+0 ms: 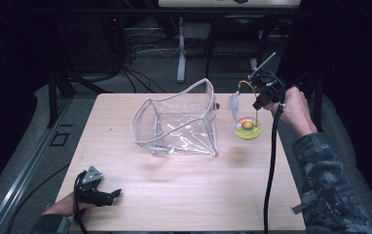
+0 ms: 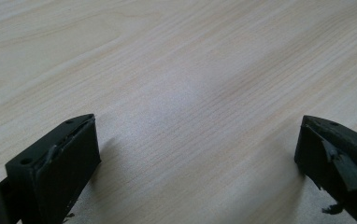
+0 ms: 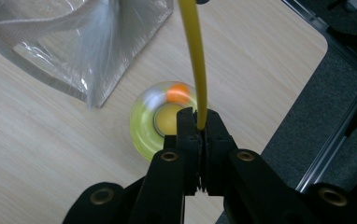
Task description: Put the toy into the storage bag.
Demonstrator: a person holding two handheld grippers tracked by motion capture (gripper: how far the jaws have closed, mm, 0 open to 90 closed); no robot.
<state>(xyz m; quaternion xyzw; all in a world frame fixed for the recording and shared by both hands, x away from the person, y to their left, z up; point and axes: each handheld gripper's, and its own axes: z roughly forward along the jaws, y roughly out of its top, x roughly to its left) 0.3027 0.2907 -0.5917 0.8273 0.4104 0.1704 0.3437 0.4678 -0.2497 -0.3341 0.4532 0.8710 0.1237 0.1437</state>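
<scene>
A toy with a round translucent yellow base holding an orange ball sits near the table's right edge. A thin yellow rod rises from it and arches over to a pale feather. My right gripper is shut on the rod just above the base, its tips pinching it. The base looks blurred, and I cannot tell whether it touches the table. My left gripper rests open at the near left corner, with bare wood between its jaws.
A clear plastic bag with a white-edged open mouth stands in the middle of the wooden table, just left of the toy. The table's right edge and the grey floor lie close beside the toy. Cables trail from both grippers.
</scene>
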